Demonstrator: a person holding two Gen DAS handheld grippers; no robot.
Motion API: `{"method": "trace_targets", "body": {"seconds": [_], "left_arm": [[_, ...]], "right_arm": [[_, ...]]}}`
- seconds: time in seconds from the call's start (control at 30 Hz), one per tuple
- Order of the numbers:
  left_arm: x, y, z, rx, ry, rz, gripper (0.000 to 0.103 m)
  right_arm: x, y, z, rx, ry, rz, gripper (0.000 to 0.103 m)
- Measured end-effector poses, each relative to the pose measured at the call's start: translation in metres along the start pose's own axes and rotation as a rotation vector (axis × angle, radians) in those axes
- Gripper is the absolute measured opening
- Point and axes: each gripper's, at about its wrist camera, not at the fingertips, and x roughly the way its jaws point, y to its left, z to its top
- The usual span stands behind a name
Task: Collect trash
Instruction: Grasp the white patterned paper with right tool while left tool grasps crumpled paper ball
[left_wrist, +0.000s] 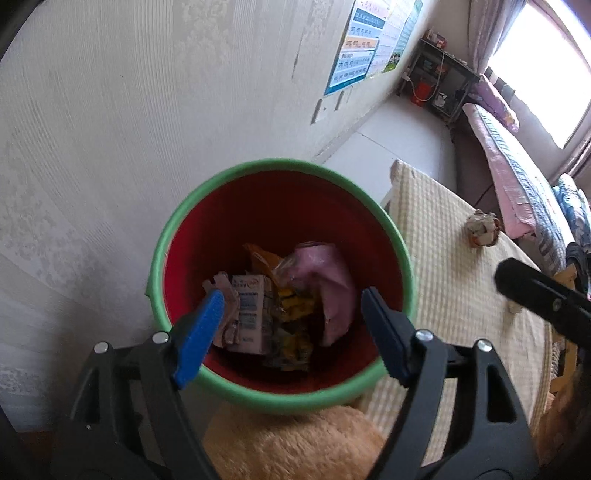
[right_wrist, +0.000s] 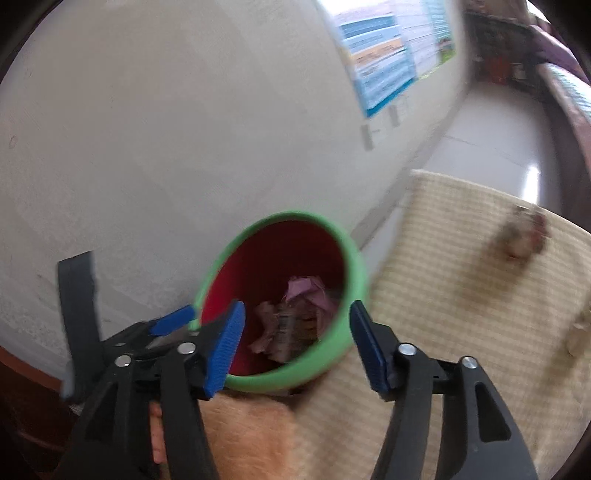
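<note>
Progress looked mostly done, my read only: the bin (left_wrist: 284, 384) already held several pieces, one crumpled paper ball (left_wrist: 483, 229) was left out on the desk (left_wrist: 461, 295), well apart from the bin, toward the far edge. Also a small pale scrap (left_wrist: 514, 307) near the desk's right side, too small to identify. Left gripper (left_wrist: 291, 332) hovered over the bin mouth, jaws spread wide, nothing between them. Right gripper (right_wrist: 295, 343) was beside it, also spread and empty, framing the bin's near rim; that view was motion-blurred. Bin: round plastic bucket, red inside, smooth green rolled rim, sat by the wall (left_wrist: 110, 147) at the desk's corner. Contents: a small white printed carton (left_wrist: 249, 314), creased, lying on its side; a pink crumpled soft sheet (left_wrist: 332, 288), could be film or tissue, couldn't tell; yellow-orange glossy wrapper (left_wrist: 291, 302) wedged between them. Desk covered in a cream checked cloth, woven texture. The paper ball was irregular, tightly wadded, off-white with brownish patches. Gripper pads were ribbed blue rubber on black plastic arms with metal pivot pins. Something tan and plush (left_wrist: 288, 443) sat just under the bin's near edge.
</note>
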Motion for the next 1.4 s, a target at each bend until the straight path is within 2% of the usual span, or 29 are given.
{"method": "trace_targets", "body": {"seconds": [0.1,0.2,0.27,0.37,0.53,0.57,0.6,0.63,0.77,0.8,0.87,0.93,1.07,1.13,1.23,1.3,1.4], "left_arm": [[-0.004,-0.004,-0.005,-0.015,0.002,-0.033,0.074],[-0.007,-0.012,-0.012,-0.039,0.005,-0.061,0.074],[-0.006,-0.022,-0.017,-0.037,0.005,-0.067,0.074],[0.000,-0.040,-0.025,-0.007,0.029,-0.054,0.074],[0.003,-0.053,-0.028,0.049,0.034,-0.017,0.074],[0.004,-0.053,-0.029,0.050,0.039,-0.013,0.074],[0.005,-0.053,-0.028,0.049,0.043,-0.008,0.074],[0.006,-0.053,-0.028,0.049,0.047,0.003,0.074],[0.010,-0.060,-0.029,0.084,0.061,0.064,0.074],[0.011,-0.064,-0.029,0.104,0.065,0.078,0.074],[0.014,-0.074,-0.030,0.151,0.076,0.096,0.074],[0.018,-0.087,-0.030,0.170,0.096,0.075,0.074],[0.040,-0.129,-0.023,0.150,0.141,-0.041,0.074],[0.049,-0.165,-0.013,0.195,0.108,-0.069,0.074],[0.056,-0.215,0.005,0.266,0.051,-0.096,0.075],[0.063,-0.243,0.016,0.304,0.027,-0.119,0.077],[0.085,-0.280,0.029,0.383,0.036,-0.091,0.077]], "right_arm": [[-0.022,-0.046,-0.014,0.062,-0.052,-0.128,0.065],[-0.049,-0.108,-0.020,0.148,-0.109,-0.339,0.065],[-0.065,-0.153,-0.020,0.258,-0.134,-0.447,0.073],[-0.067,-0.220,-0.018,0.429,-0.085,-0.512,0.074],[-0.037,-0.262,-0.015,0.459,0.006,-0.492,0.073],[-0.034,-0.265,-0.017,0.455,0.010,-0.488,0.061],[-0.030,-0.269,-0.019,0.455,0.015,-0.478,0.054],[-0.030,-0.271,-0.021,0.461,0.012,-0.465,0.054],[-0.053,-0.269,-0.036,0.489,-0.040,-0.357,0.052],[-0.062,-0.263,-0.044,0.468,-0.041,-0.330,0.049],[-0.080,-0.252,-0.060,0.412,-0.025,-0.296,0.049],[-0.100,-0.238,-0.089,0.350,0.008,-0.272,0.048],[-0.121,-0.225,-0.135,0.313,0.022,-0.282,0.047],[-0.124,-0.225,-0.152,0.302,0.005,-0.323,0.047],[-0.125,-0.233,-0.160,0.337,-0.020,-0.283,0.048],[-0.119,-0.232,-0.155,0.324,0.002,-0.262,0.049],[-0.107,-0.235,-0.154,0.353,0.028,-0.195,0.049]]}}
